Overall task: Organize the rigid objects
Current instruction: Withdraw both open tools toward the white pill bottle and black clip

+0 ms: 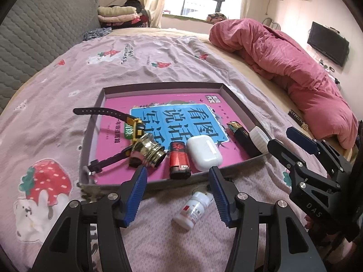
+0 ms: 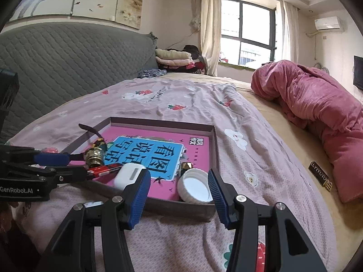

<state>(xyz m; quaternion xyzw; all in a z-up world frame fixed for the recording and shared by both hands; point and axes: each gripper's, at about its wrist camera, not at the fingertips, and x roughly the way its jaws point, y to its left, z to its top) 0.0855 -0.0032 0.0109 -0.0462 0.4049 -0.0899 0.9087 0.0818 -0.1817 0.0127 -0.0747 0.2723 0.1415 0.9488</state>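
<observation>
A shallow grey box tray (image 1: 158,88) with a pink book as its floor lies on the bed. In it are a yellow-black watch (image 1: 133,127), a gold bottle cap (image 1: 148,153), a red lighter (image 1: 179,161), a white earbud case (image 1: 204,153), a black-gold box (image 1: 244,137) and a white lid (image 1: 259,139). A small white pill bottle (image 1: 192,210) lies on the blanket in front of the tray, below my open left gripper (image 1: 179,195). My right gripper (image 2: 179,195) is open and empty over the tray's near rim (image 2: 163,206), by the white lid (image 2: 195,189).
A pink duvet (image 1: 283,54) is piled at the right of the bed. A small dark gold-lettered bar (image 2: 320,175) lies on the tan sheet beside it. A grey quilted headboard (image 2: 68,68) stands at the left, folded clothes (image 2: 174,60) behind.
</observation>
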